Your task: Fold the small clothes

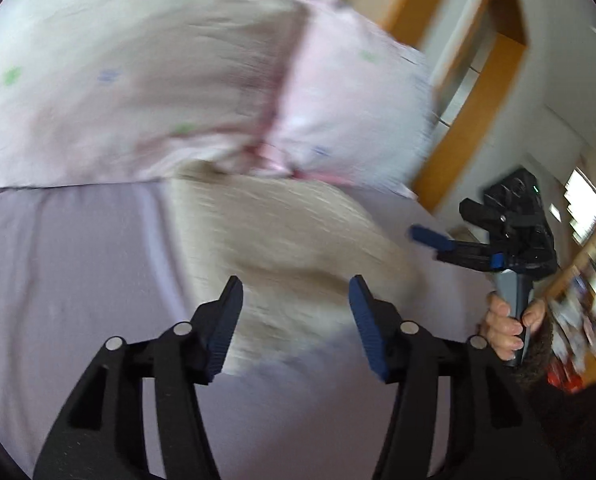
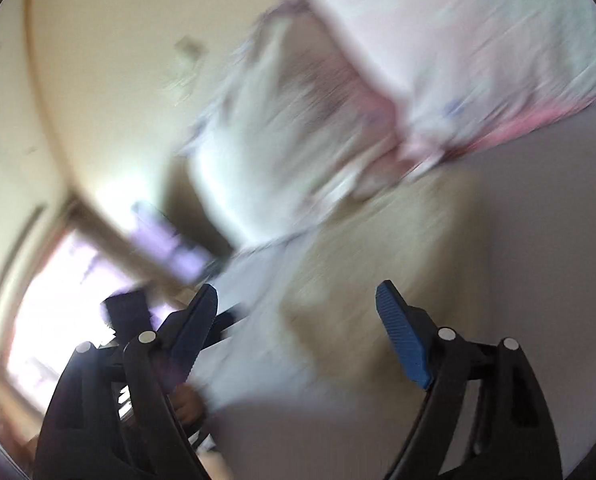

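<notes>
A small beige garment [image 1: 285, 240] lies flat on the lilac bed sheet [image 1: 65, 264]; both views are motion-blurred. My left gripper [image 1: 295, 300] is open and empty, just above the garment's near edge. My right gripper [image 1: 430, 238] shows at the right of the left wrist view, beside the garment's right edge, held by a hand [image 1: 506, 328]. In the right wrist view the right gripper [image 2: 298, 304] is open and empty over the beige garment [image 2: 382, 260].
A pale pink pillow or quilt [image 1: 177, 64] with small coloured spots lies at the far side of the bed, touching the garment; it also shows in the right wrist view [image 2: 438, 52]. A wooden door frame [image 1: 458, 140] and shelves [image 1: 590, 280] stand to the right.
</notes>
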Demonstrator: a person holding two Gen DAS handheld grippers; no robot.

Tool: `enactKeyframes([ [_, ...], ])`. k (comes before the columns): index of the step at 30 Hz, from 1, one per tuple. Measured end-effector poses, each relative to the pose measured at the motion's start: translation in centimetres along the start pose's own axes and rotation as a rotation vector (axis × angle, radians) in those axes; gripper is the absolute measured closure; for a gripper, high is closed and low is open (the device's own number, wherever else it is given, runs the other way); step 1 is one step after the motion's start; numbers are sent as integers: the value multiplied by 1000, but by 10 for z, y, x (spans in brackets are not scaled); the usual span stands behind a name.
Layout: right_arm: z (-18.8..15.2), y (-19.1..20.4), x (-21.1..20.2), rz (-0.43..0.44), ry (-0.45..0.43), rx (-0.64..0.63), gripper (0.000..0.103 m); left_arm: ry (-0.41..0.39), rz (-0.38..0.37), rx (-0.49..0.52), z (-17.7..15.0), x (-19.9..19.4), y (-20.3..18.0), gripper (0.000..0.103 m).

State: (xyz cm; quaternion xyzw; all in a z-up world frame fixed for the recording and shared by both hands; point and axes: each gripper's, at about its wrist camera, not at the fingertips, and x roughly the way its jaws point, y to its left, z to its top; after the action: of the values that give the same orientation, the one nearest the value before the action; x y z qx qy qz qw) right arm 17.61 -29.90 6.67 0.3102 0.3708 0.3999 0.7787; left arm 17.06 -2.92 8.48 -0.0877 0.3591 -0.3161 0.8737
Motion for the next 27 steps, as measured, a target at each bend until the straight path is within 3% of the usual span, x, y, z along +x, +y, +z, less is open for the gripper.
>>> enactKeyframes([
  [2, -12, -6, 20, -79, 101, 43, 19, 42, -21, 43, -2, 18, -15, 43],
  [5, -5, -35, 33, -298, 96, 94, 27, 131, 21, 73, -8, 49, -20, 43],
  [6, -1, -43, 32, -293, 78, 121, 35, 159, 36, 69, -14, 54, -18, 43],
  [10, 4, -53, 20, -251, 32, 191, 36, 174, 35, 42, -24, 48, -13, 45],
  [13, 0, -34, 12, -277, -25, 105, 32, 140, 12, 41, -30, 27, -13, 43],
  [16, 2, -26, -1, -207, -116, 87, 30, 129, -5, 28, -37, 17, -11, 42],
  [18, 25, -26, 18, -166, -105, 107, 24, 127, -16, 19, -39, 17, -10, 41],
  [19, 29, -29, 22, -173, -97, 115, 20, 127, -13, 17, -41, 17, -11, 41],
  [21, 35, -43, 32, -278, -72, 167, 20, 129, -3, 9, -43, 18, -11, 41],
  [24, 29, -44, 21, -283, -82, 208, 22, 123, 8, -27, -48, 12, -6, 30],
  [25, 22, -37, 12, -336, -91, 183, 21, 121, 16, -42, -50, 8, -5, 26],
  [27, 9, -26, -5, -434, -124, 150, 10, 122, 34, -68, -52, 4, -2, 22],
])
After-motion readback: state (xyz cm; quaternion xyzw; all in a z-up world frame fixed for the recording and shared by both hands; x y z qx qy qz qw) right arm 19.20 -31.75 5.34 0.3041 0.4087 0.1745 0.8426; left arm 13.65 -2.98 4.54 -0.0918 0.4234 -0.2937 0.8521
